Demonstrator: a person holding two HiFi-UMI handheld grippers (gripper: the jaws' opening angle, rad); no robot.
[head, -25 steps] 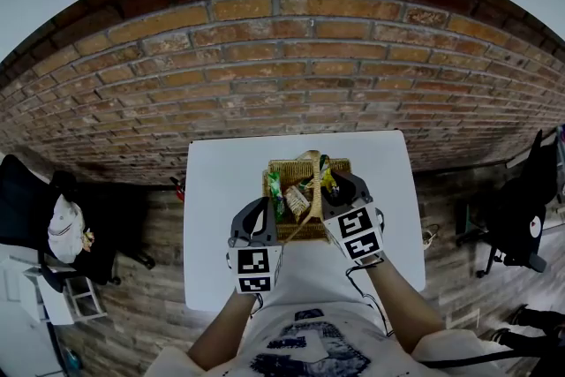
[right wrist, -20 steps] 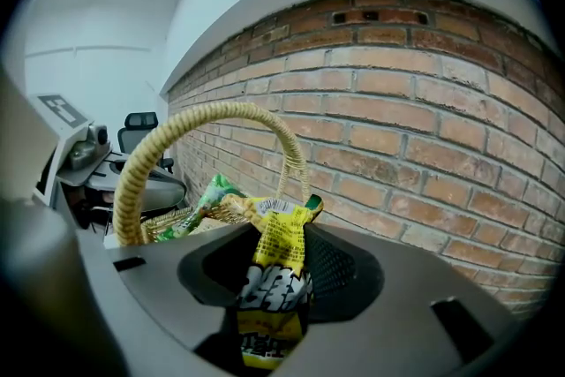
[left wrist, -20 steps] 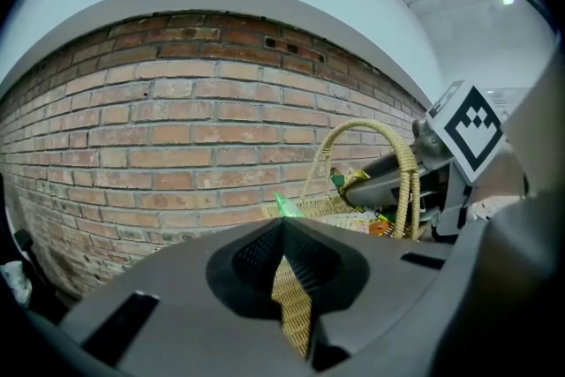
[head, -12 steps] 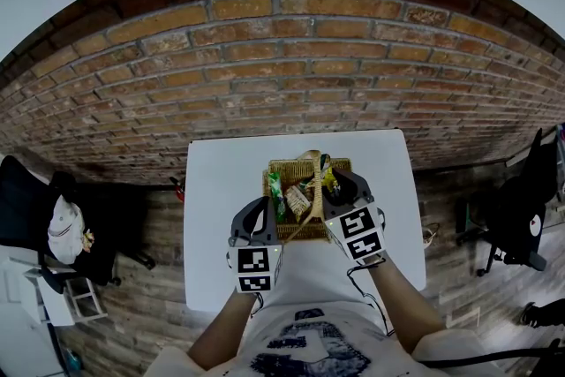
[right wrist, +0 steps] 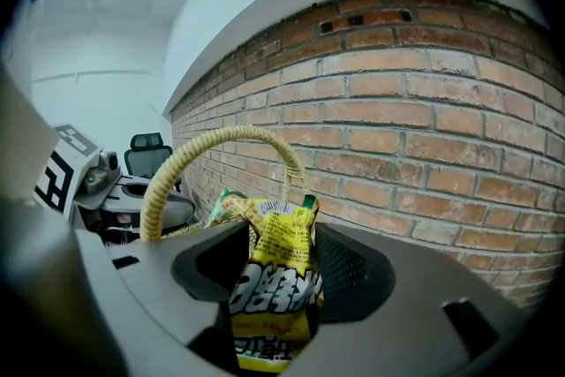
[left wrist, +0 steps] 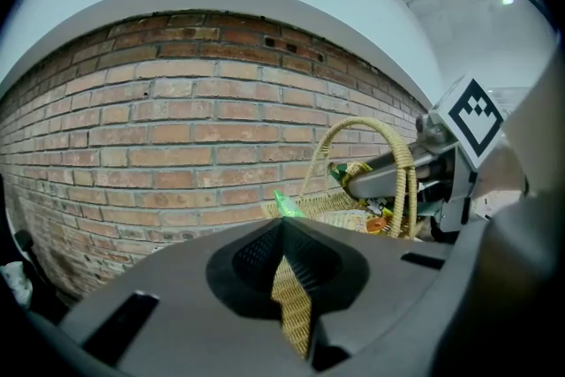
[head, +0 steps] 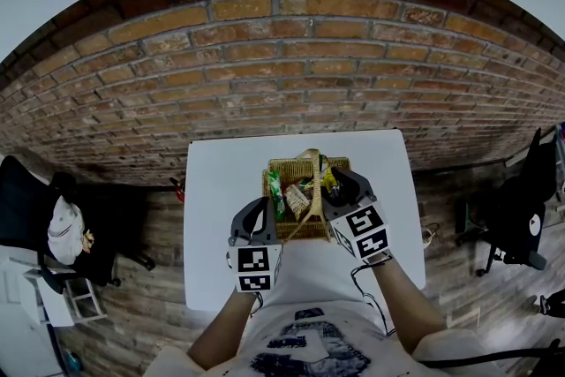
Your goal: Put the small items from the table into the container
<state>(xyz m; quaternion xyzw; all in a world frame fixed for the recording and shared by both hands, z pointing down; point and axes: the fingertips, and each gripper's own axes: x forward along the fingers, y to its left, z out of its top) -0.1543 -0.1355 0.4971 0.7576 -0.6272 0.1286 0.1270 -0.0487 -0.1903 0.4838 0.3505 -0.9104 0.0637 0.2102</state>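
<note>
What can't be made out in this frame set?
- Head view: packets in the wicker basket are too small to count; the right gripper covers some.
- Right gripper view: the yellow snack packet, between opening jaws, has its lower end hidden by the jaws.
- Left gripper view: the left gripper, shut on the basket's rim, hides the table.

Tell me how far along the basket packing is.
Done: several packets lie in the basket, whose rim the left tongs pinch. In hand: the right tongs are opening with a yellow packet between them, over the basket. Left: I see no other loose items on the table.
</note>
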